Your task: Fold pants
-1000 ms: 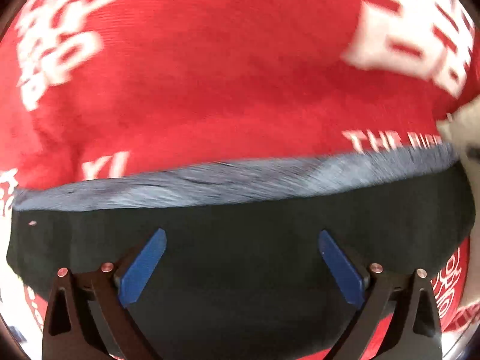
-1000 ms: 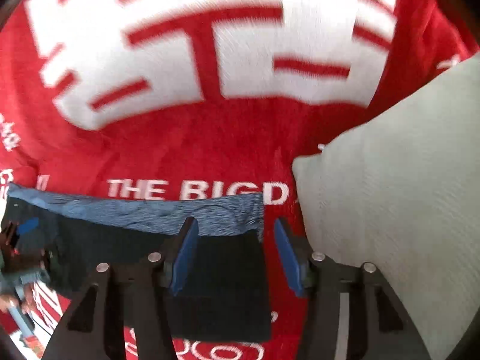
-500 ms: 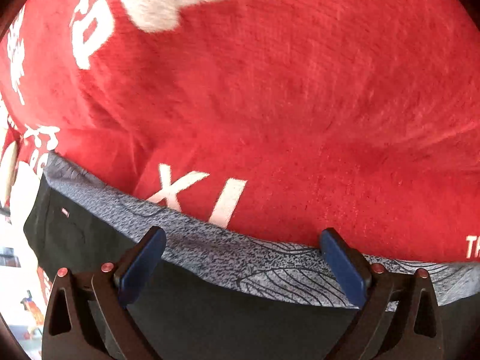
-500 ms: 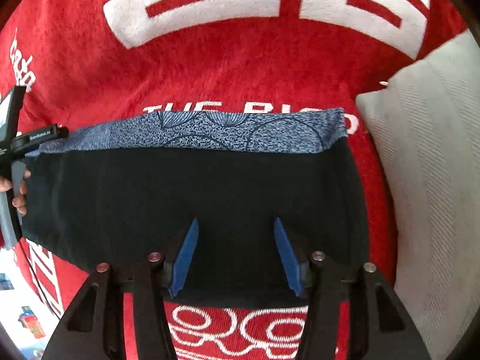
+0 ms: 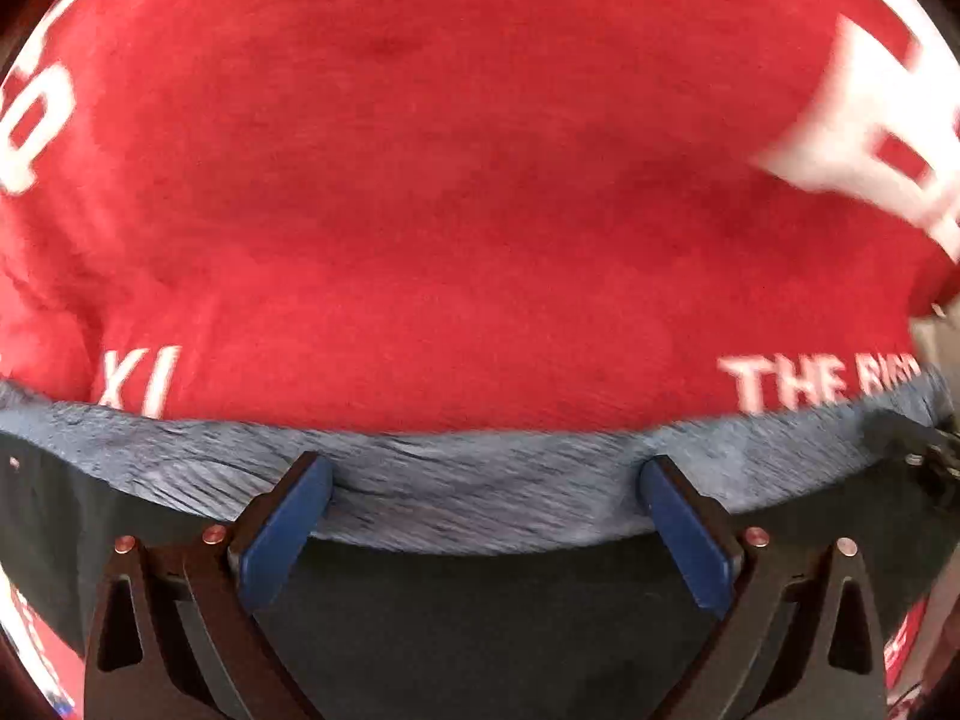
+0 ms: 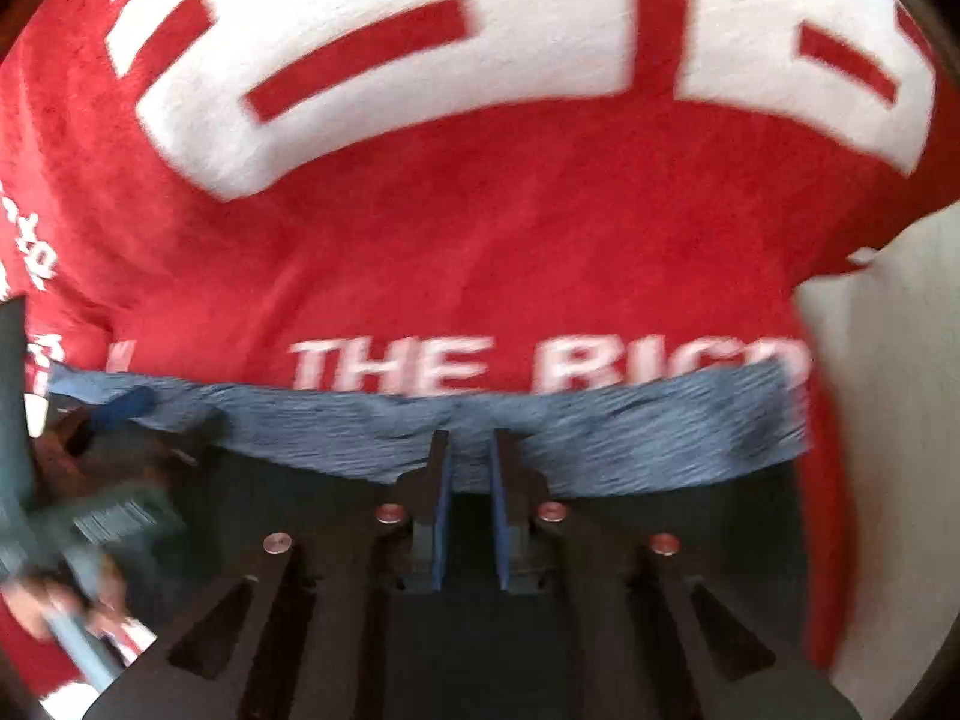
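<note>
The right gripper (image 6: 468, 450) is closing its jaws at the pants' (image 6: 600, 438) blue-grey waistband edge, cloth between the pads. The left gripper (image 5: 480, 480) stands wide apart over that same band (image 5: 480, 480), beyond which lies the red blanket (image 5: 450, 180).

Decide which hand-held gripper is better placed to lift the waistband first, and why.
Right: the right hand-held gripper is closing on the blue-grey patterned waistband of the black pants; the left hand-held gripper straddles it, wide open.
</note>
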`<control>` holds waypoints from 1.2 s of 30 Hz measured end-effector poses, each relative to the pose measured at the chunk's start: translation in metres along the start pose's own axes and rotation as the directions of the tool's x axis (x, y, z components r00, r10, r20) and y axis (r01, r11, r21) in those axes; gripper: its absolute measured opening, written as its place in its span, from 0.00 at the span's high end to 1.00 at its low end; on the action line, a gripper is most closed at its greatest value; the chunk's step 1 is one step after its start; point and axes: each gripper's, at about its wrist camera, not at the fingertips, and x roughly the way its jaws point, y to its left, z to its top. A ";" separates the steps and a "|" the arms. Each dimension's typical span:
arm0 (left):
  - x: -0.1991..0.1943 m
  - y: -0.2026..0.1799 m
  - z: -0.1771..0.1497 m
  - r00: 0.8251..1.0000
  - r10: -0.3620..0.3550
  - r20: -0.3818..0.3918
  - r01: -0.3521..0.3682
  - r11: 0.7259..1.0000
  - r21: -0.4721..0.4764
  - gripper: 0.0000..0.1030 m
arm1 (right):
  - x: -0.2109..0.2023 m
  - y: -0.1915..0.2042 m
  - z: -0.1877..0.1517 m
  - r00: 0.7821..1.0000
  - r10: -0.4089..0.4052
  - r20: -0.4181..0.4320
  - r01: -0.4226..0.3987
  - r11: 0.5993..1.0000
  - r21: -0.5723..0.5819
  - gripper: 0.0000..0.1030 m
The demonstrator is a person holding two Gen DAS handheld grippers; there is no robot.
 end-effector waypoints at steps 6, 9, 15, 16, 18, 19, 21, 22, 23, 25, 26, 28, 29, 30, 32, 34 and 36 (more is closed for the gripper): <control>-0.019 0.062 -0.001 0.985 0.171 -0.008 -0.171 0.985 -0.018 0.00 | -0.022 -0.032 -0.005 0.998 -0.060 0.001 0.059 0.995 0.082 0.82; -0.042 0.087 -0.022 0.987 0.160 -0.018 -0.160 0.987 -0.012 0.00 | -0.041 -0.027 -0.025 0.999 -0.031 0.010 0.030 0.994 0.109 0.51; -0.066 0.126 -0.061 0.983 0.183 -0.030 -0.182 0.983 0.039 0.00 | -0.058 0.019 -0.075 1.000 -0.022 -0.002 0.022 0.997 0.068 0.46; -0.070 0.139 -0.058 0.983 0.183 -0.027 -0.182 0.983 0.032 0.00 | -0.057 0.030 -0.081 1.000 -0.018 -0.006 0.018 0.998 0.057 0.46; -0.072 0.161 -0.057 0.983 0.183 -0.015 -0.183 0.983 0.001 0.00 | -0.053 0.053 -0.088 1.000 -0.016 -0.015 0.017 0.999 0.037 0.46; -0.077 0.164 -0.057 0.983 0.185 -0.012 -0.185 0.983 -0.012 0.00 | -0.050 0.067 -0.093 1.000 -0.016 -0.024 0.017 0.999 0.032 0.46; -0.082 0.175 -0.050 0.981 0.193 -0.016 -0.194 0.980 -0.045 0.00 | -0.043 0.088 -0.101 0.999 -0.010 -0.038 0.011 0.999 0.034 0.46; -0.079 0.194 -0.043 0.979 0.204 -0.015 -0.205 0.976 -0.072 0.00 | -0.041 0.100 -0.105 0.999 -0.007 -0.043 0.008 0.999 0.038 0.46; -0.075 0.207 -0.039 0.977 0.214 -0.011 -0.214 0.973 -0.092 0.00 | -0.042 0.107 -0.107 0.999 -0.005 -0.045 0.007 0.999 0.039 0.46; -0.065 0.232 -0.038 0.969 0.247 -0.018 -0.248 0.960 -0.130 0.00 | -0.040 0.124 -0.112 0.999 -0.007 -0.044 0.008 0.999 0.041 0.46; -0.058 0.245 -0.035 0.962 0.270 -0.030 -0.272 0.951 -0.147 0.00 | -0.037 0.131 -0.113 0.999 -0.008 -0.045 0.010 0.999 0.046 0.46; -0.038 0.273 -0.030 0.940 0.336 -0.061 -0.341 0.923 -0.180 0.00 | -0.030 0.139 -0.115 0.999 -0.007 -0.051 0.010 0.998 0.058 0.46; -0.030 0.282 -0.029 0.933 0.353 -0.071 -0.360 0.912 -0.196 0.00 | -0.026 0.147 -0.116 0.999 -0.016 -0.050 0.019 0.998 0.058 0.46; -0.022 0.294 -0.027 0.930 0.358 -0.084 -0.368 0.904 -0.218 0.00 | -0.026 0.150 -0.120 0.998 -0.026 -0.048 0.029 0.998 0.052 0.46; -0.009 0.311 -0.024 0.942 0.321 -0.095 -0.334 0.902 -0.272 0.00 | -0.036 0.150 -0.125 0.998 -0.049 -0.044 0.051 0.998 0.040 0.46; -0.005 0.314 -0.017 0.938 0.339 -0.071 -0.345 0.901 -0.264 0.00 | -0.047 0.149 -0.130 0.997 -0.060 -0.043 0.062 0.997 0.036 0.46; 0.000 0.310 -0.011 0.925 0.374 -0.068 -0.380 0.901 -0.212 0.00 | -0.046 0.155 -0.132 0.996 -0.083 -0.036 0.084 0.996 0.031 0.46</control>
